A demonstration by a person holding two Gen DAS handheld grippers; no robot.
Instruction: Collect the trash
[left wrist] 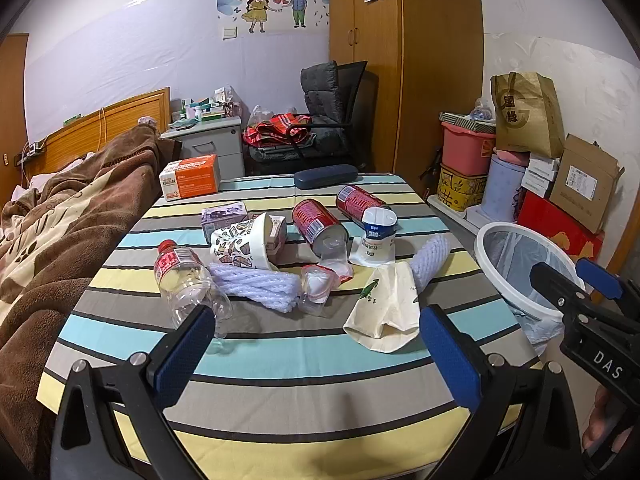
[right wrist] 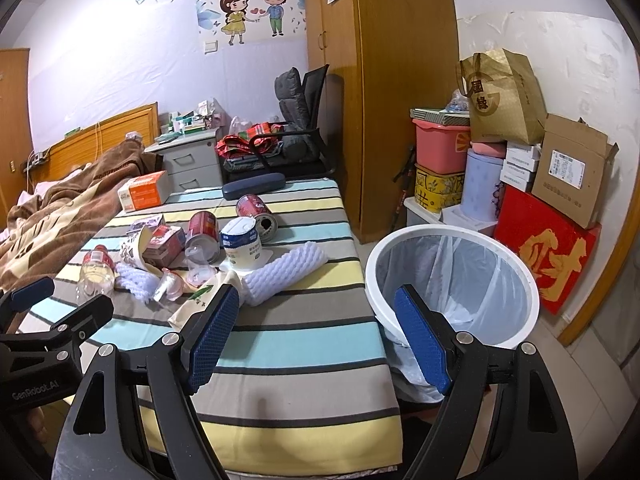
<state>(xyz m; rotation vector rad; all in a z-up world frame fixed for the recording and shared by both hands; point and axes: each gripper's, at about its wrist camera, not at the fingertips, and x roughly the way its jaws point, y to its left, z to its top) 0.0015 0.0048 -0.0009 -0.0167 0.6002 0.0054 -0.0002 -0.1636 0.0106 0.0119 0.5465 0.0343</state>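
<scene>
Trash lies across the striped table (left wrist: 304, 356): a clear plastic bottle (left wrist: 184, 280) with a red label, two red cans (left wrist: 316, 220), a white yoghurt cup (left wrist: 376, 236), a patterned paper cup (left wrist: 244, 244), white foam netting (left wrist: 260, 286), a foam sleeve (right wrist: 284, 270), a cream paper bag (left wrist: 386, 308) and clear plastic cups (left wrist: 320, 284). My left gripper (left wrist: 316, 344) hovers open over the near table, empty, with the bottle by its left finger. My right gripper (right wrist: 320, 328) is open and empty between the table's right edge and the white lined bin (right wrist: 452, 280).
An orange box (left wrist: 192, 182) and a dark glasses case (left wrist: 324, 176) lie at the table's far end. A bed with a brown blanket (left wrist: 60, 220) is on the left. Boxes and a pink tub (right wrist: 440, 148) are stacked behind the bin, by a wooden wardrobe (right wrist: 392, 80).
</scene>
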